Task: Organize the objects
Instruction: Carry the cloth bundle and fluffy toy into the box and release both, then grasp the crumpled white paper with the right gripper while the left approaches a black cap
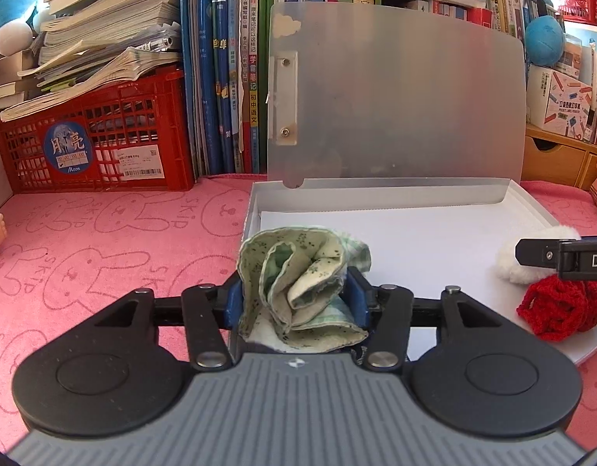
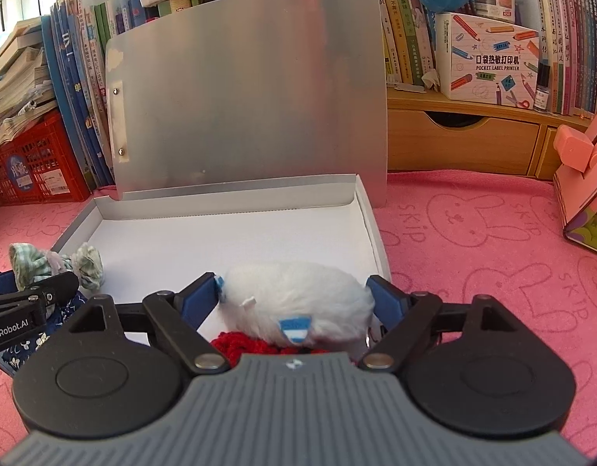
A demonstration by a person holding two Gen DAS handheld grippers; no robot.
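Observation:
An open white box (image 1: 422, 233) with a raised grey lid (image 1: 395, 89) stands on the pink cloth; it also shows in the right wrist view (image 2: 220, 240). My left gripper (image 1: 298, 295) is shut on a bunched green floral cloth (image 1: 298, 272) at the box's front left corner. That cloth (image 2: 57, 268) and the left gripper's fingers (image 2: 34, 291) show at the left of the right wrist view. My right gripper (image 2: 294, 299) is shut on a white fluffy toy (image 2: 298, 295) with a red knitted part (image 2: 251, 343), over the box's front right. The toy (image 1: 547, 291) shows in the left wrist view.
A red crate (image 1: 92, 136) with stacked papers and upright books (image 1: 224, 66) stand behind left. A wooden drawer unit (image 2: 461, 139), a label printer box (image 2: 488, 58) and a pink toy house (image 2: 582, 178) stand at right. Blue patterned fabric (image 2: 34, 341) lies under the left gripper.

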